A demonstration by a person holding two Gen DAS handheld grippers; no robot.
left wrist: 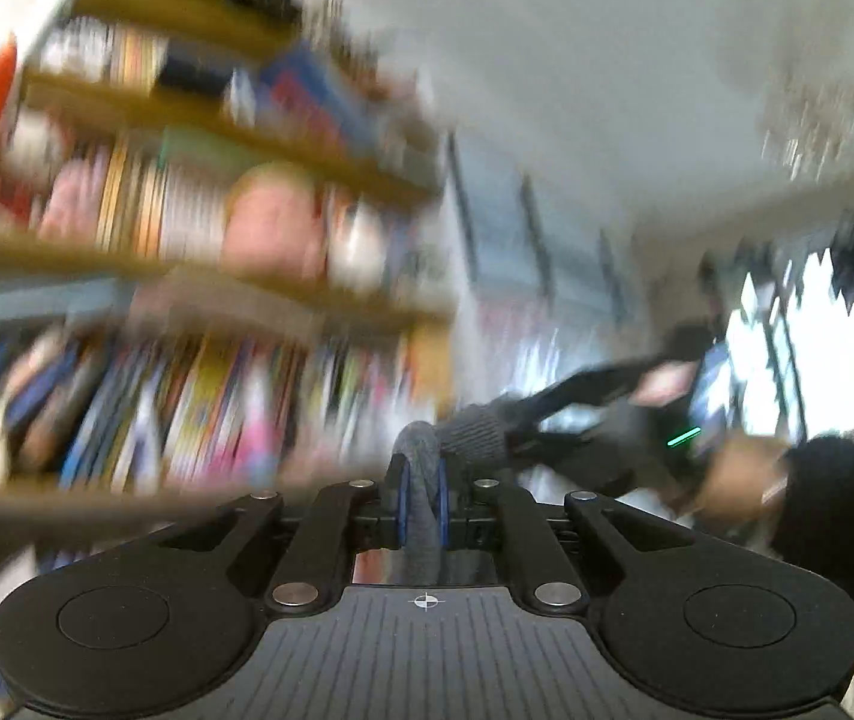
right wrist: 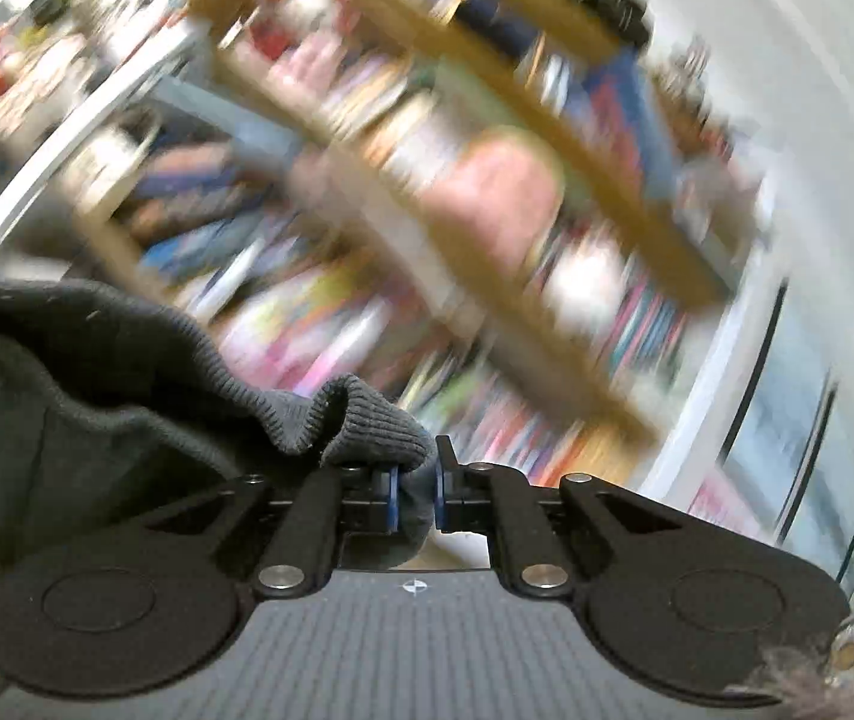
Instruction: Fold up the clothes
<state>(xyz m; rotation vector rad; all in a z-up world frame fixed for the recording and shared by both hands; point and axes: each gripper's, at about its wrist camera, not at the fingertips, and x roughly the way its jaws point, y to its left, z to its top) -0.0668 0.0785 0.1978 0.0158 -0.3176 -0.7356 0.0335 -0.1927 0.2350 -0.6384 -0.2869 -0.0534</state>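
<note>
I have the left gripper [left wrist: 421,501] pinched nearly closed on a rolled edge of the grey knit garment [left wrist: 475,435], the blue pads [left wrist: 442,495] pressing the cloth from both sides. From that pinch the ribbed band runs off to the right, towards the other rig and the person's hand [left wrist: 733,477] in a dark sleeve. Behind it all the bookshelf [left wrist: 199,228] is heavily smeared, so I judge the camera is moving fast and tilted upward; I cannot see any table or floor here.

The right gripper [right wrist: 415,495] is likewise almost closed, gripping a bunched piece of the same ribbed band [right wrist: 367,420], while the body of the garment [right wrist: 67,372] sags away to the left of the view in loose folds. The same bookshelf [right wrist: 487,192] streaks diagonally behind it.

So the garment is held up in the air between my 2 grippers, apparently by its ribbed hem or cuff band; which one I cannot tell. My read is that it is soft, light and stretchy: it drapes, it will not hold a shape, and the knit should give good friction against the pads. The ribbing is thicker than the body cloth, so it looks like the safest place to hold. The risk I see is the fabric stretching or rolling out of the narrow pinch if I swing it hard.
</note>
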